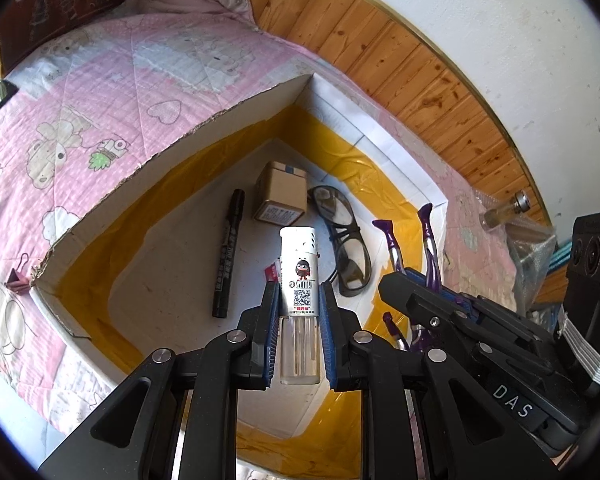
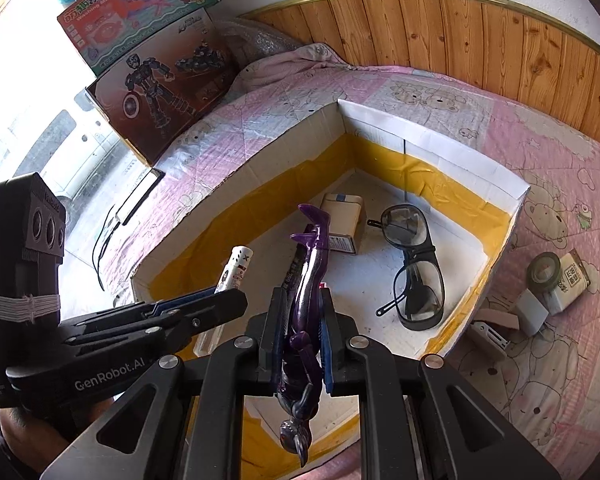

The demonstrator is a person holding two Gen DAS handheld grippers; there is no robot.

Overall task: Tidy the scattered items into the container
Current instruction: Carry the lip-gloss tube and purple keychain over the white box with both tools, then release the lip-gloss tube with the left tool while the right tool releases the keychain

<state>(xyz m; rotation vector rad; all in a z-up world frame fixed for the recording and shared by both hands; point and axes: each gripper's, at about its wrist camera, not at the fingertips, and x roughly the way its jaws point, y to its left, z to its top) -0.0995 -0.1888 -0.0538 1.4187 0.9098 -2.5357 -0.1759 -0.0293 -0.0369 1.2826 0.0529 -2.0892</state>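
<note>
Nearest to the left wrist camera stands the left gripper [image 1: 299, 334], and its blue fingers [image 1: 271, 332] are closed on the clear lower body of a white lighter [image 1: 300, 280]. The lighter points forward, above the white floor of the cardboard box [image 1: 172, 160] that serves as the container. Just beside it on the right, the right gripper [image 2: 304, 336] has its fingers [image 2: 327, 340] pressed narrowly on the waist of a purple figurine [image 2: 306, 280]. The figurine's legs point into the box and its head hangs toward the camera.

Inside the box already lie a black marker [image 1: 228, 252], a small brown carton [image 1: 282, 194] and a pair of glasses [image 1: 346, 244]. The box rests on a bed with a pink quilt [image 1: 100, 92].

The step in hand seems to be the placing: both items are carried over the box and neither is released yet. The next move probably calls for lowering each gripper toward a free part of the floor, away from the glasses, and then opening the fingers. Because the two grippers are very close, they should release with some care so that they do not knock each other.

On the quilt outside the box there remain a roll of tape [image 2: 544, 270], a small labelled box [image 2: 572, 280] and some white pieces [image 2: 530, 314]. A pink binder clip [image 1: 20, 278] lies by the box corner, so the task is judged not finished.
</note>
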